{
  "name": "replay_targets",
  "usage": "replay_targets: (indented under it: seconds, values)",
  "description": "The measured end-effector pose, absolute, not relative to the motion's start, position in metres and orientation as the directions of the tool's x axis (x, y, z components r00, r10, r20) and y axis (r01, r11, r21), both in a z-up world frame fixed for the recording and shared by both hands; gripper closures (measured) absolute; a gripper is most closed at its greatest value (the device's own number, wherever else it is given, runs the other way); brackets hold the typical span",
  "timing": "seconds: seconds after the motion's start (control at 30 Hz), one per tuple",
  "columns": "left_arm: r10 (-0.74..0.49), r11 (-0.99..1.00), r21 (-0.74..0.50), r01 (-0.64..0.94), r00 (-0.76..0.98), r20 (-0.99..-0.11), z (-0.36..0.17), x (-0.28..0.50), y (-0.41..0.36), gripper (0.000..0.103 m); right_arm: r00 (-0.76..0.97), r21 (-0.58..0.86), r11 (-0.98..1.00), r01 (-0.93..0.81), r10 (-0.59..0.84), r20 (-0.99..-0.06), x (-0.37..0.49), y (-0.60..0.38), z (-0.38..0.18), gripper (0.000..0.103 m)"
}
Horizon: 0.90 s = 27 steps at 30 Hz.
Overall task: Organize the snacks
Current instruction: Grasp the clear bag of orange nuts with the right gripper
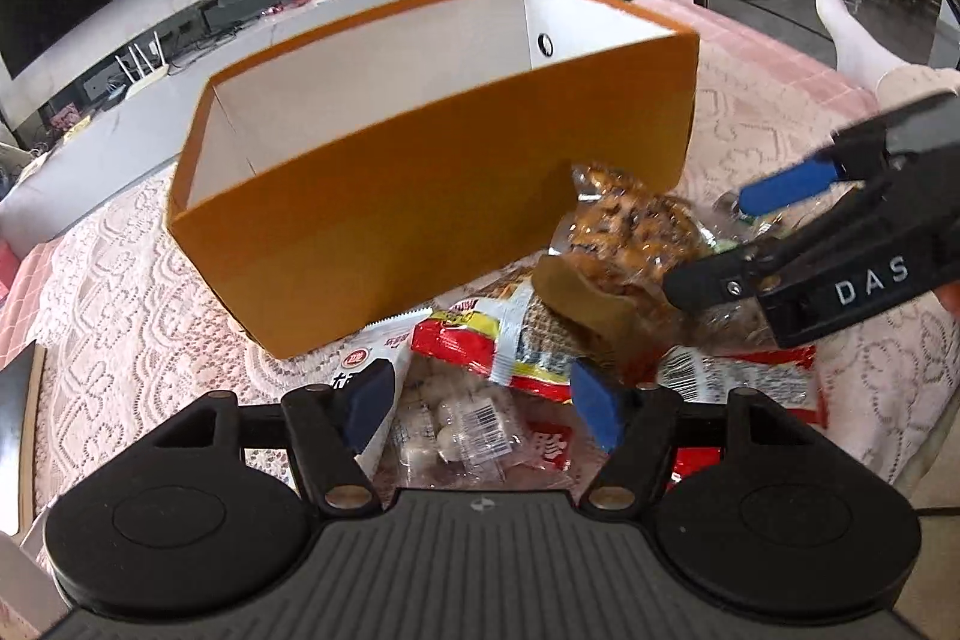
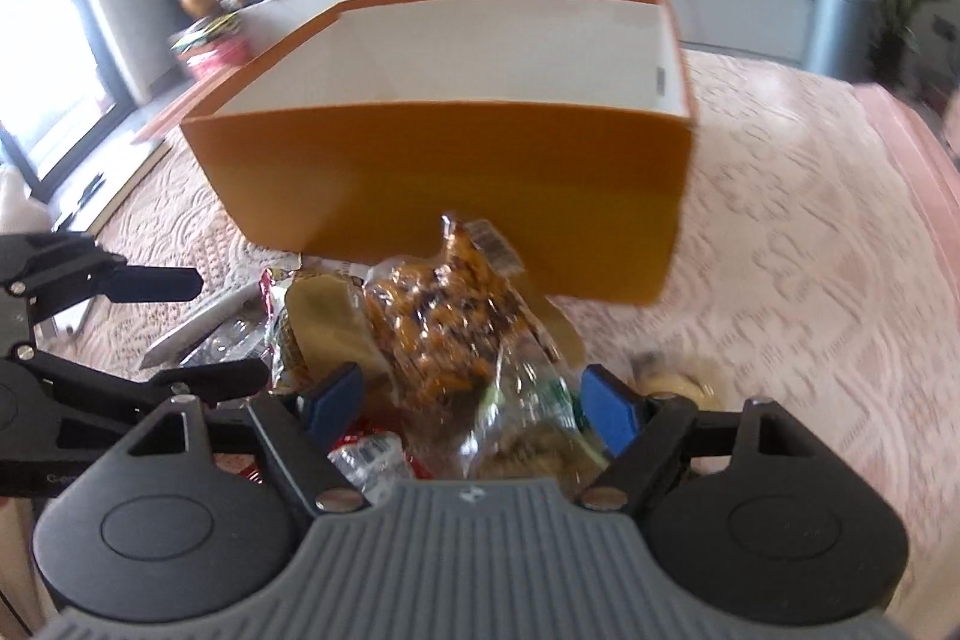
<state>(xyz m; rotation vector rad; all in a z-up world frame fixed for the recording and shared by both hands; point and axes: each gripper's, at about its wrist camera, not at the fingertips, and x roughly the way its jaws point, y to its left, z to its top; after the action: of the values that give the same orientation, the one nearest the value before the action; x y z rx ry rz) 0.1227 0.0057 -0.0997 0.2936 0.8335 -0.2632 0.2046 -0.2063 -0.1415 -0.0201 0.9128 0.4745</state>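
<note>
Hovering over a heap of snack packets, both tongs stand wide open with nothing gripped. Beyond the left tongs (image 1: 483, 409) the orange box (image 1: 432, 214) sits on the lace-covered tabletop (image 1: 138, 280), its white inside open to view from above. Just past the left pad (image 1: 366, 403) lies a white packet (image 1: 375, 349) with red print, its far edge touching the foot of the box. Between the two pads, directly below the gap, is a clear bag of pale round sweets (image 1: 456, 430) with a barcode label. Ahead of the gap a red and yellow packet (image 1: 480, 340) leans across the heap, and just beyond the right pad (image 1: 597, 409) a clear bag of brown glazed snacks (image 1: 630, 232) rises highest, close to the box wall. To the right of that pad lies a red packet with a barcode (image 1: 738, 376). The right tongs (image 1: 720, 244) reach in from the right, their tips just beside the brown snack bag.

In the right wrist view the left tongs (image 2: 225, 328) enter from the left. The right tongs (image 2: 474, 400) straddle the brown glazed bag and a clear bag with green print (image 2: 528, 400); the blurred frame does not show either pad pressing on them. The box stands straight ahead, just past the heap.
</note>
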Motion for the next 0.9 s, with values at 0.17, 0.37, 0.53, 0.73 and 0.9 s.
replay_targets:
  seconds: [0.17, 0.37, 0.53, 0.73, 0.9]
  values:
    - [-0.170, 0.925, 0.110, 0.365, 0.653, -0.738, -0.103, 0.131, 0.008, 0.016, 0.493, 0.189, 0.878, -0.440, 0.412, -0.766, 0.229, -0.199, -0.152, 0.019]
    - [-0.215, 0.920, 0.070, 0.385, 0.646, -0.733, -0.109, 0.136, 0.012, 0.011, 0.505, 0.215, 0.872, -0.440, 0.439, -0.743, 0.240, -0.197, -0.164, 0.010]
    - [-0.240, 0.920, 0.040, 0.389, 0.643, -0.727, -0.110, 0.137, 0.017, 0.011, 0.488, 0.279, 0.871, -0.405, 0.464, -0.739, 0.250, -0.204, -0.173, 0.004]
    - [-0.264, 0.920, 0.002, 0.391, 0.624, -0.736, -0.109, 0.138, 0.020, 0.011, 0.464, 0.358, 0.854, -0.377, 0.508, -0.726, 0.254, -0.211, -0.176, 0.013]
    - [-0.286, 0.898, 0.011, 0.440, 0.603, -0.744, -0.108, 0.136, 0.011, 0.007, 0.477, 0.339, 0.848, -0.408, 0.514, -0.712, 0.243, -0.213, -0.165, 0.037]
